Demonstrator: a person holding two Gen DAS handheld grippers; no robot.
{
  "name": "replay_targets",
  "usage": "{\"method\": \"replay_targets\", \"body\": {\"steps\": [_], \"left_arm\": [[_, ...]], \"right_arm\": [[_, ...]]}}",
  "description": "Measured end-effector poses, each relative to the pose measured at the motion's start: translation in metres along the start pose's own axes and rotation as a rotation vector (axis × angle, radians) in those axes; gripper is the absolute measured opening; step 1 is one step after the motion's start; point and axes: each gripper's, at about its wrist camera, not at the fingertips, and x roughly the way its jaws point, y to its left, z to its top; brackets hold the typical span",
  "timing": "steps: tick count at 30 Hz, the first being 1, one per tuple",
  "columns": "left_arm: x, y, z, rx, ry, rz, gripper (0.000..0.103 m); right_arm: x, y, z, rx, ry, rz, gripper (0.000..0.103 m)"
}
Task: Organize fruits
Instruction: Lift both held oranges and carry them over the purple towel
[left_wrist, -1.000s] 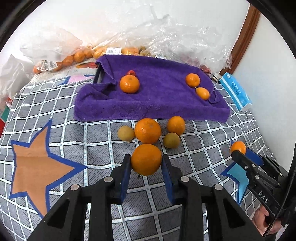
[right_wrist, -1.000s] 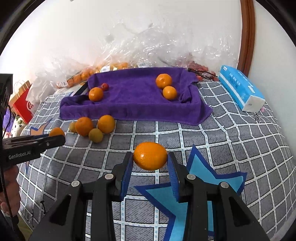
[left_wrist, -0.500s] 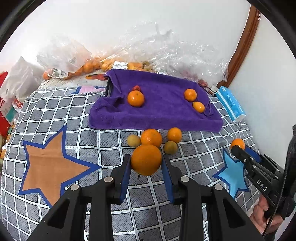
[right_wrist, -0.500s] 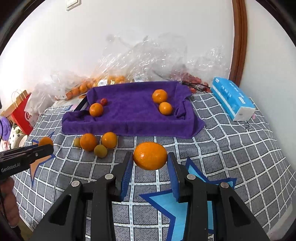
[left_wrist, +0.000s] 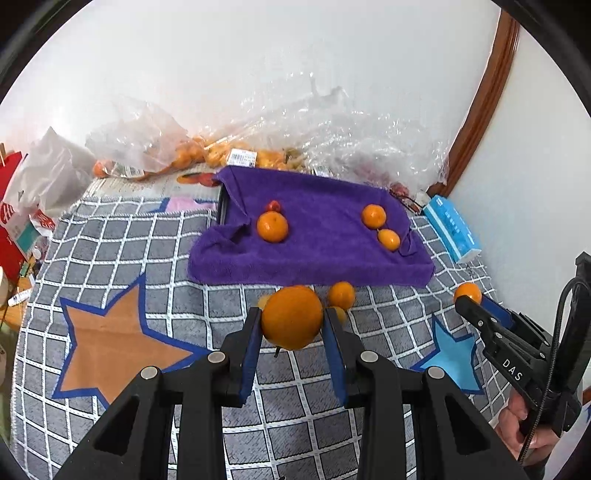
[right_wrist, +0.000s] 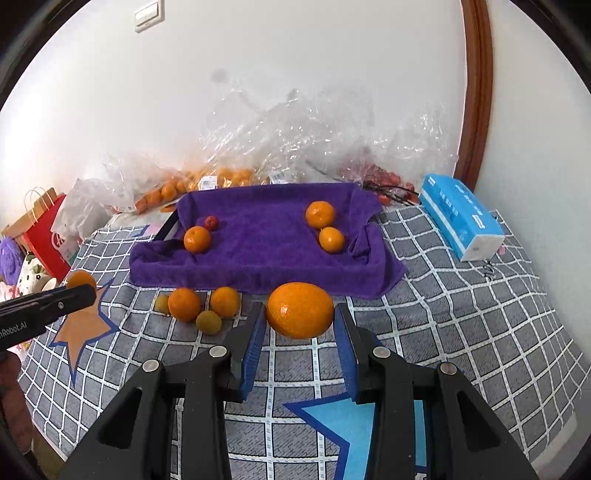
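Observation:
My left gripper (left_wrist: 292, 321) is shut on a large orange (left_wrist: 291, 317) and holds it above the checked cloth. My right gripper (right_wrist: 300, 314) is shut on another large orange (right_wrist: 300, 309), also in the air. A tray draped with a purple towel (right_wrist: 258, 254) holds three oranges (right_wrist: 197, 239) (right_wrist: 320, 214) (right_wrist: 331, 239) and a small red fruit (right_wrist: 211, 222). In front of the tray lie two oranges (right_wrist: 184, 304) (right_wrist: 225, 301) and two small yellow-green fruits (right_wrist: 208, 322). The right gripper shows in the left wrist view (left_wrist: 469, 295); the left gripper shows in the right wrist view (right_wrist: 79, 286).
Clear plastic bags of oranges (right_wrist: 207, 177) and red fruit (right_wrist: 384, 177) lie against the wall behind the tray. A blue tissue pack (right_wrist: 461, 218) lies at the right. A red paper bag (right_wrist: 44, 236) stands at the left edge.
Both grippers have risen and drawn back from the table with their oranges still held. The tray and loose fruit look smaller and farther away.

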Motion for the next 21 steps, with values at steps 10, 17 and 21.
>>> {"method": "replay_targets", "body": {"steps": [10, 17, 21], "left_arm": [[-0.01, 0.0, 0.015, 0.009, -0.033, 0.008, 0.031], [-0.009, -0.001, 0.029, 0.016, -0.05, 0.004, 0.031], [-0.005, 0.0, 0.033, 0.013, -0.046, -0.001, 0.031]], "right_arm": [[-0.002, 0.003, 0.018, -0.012, -0.022, -0.004, 0.037], [0.0, 0.003, 0.03, -0.014, -0.033, -0.006, 0.037], [0.002, 0.004, 0.035, -0.021, -0.027, -0.009, 0.037]]}}
